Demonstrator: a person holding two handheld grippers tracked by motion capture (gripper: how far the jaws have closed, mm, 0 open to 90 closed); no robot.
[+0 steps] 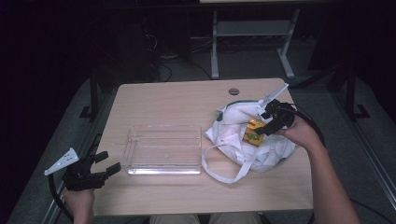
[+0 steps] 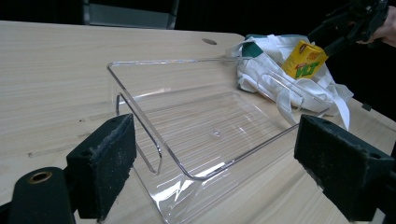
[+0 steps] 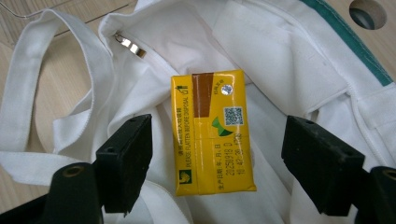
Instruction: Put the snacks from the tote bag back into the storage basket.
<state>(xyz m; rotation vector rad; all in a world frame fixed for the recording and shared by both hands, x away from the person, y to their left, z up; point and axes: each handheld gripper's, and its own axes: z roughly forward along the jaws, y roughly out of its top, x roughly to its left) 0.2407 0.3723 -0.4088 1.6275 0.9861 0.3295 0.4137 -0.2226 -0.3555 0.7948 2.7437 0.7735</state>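
Item one: yellow drink carton [image 3: 212,133], lying on the crumpled white cloth bag [image 3: 289,70], printed back face up, showing a brown strip, a small code square and lines of small print. It is sitting between the jaws of my right tongs [image 3: 215,163], a visible gap on each side, neither pad touching it. The jaws are standing wide, so I am holding nothing there. In the high view my right tongs [image 1: 273,122] are hovering over the carton [image 1: 254,131] on the right half of the desk [image 1: 163,100].

Item two: the white cloth bag [image 1: 233,133], green-trimmed along one edge, straps trailing loose toward the near edge of the desk, a small metal clip showing near its opening [image 3: 130,46].

Item three: clear plastic tray [image 1: 163,149], rectangular, lying just left of the bag at mid-desk, its right wall near the bag's strap.

Item four: my left tongs [image 1: 93,169], hanging off the near left corner of the desk, jaws spread apart and gripping nothing, pointing toward the tray [image 2: 205,135], whose near corner is lying between the two pads in the left gripper view.

Item five: round cable hole [image 1: 234,91] in the desk's far side, beyond the bag.
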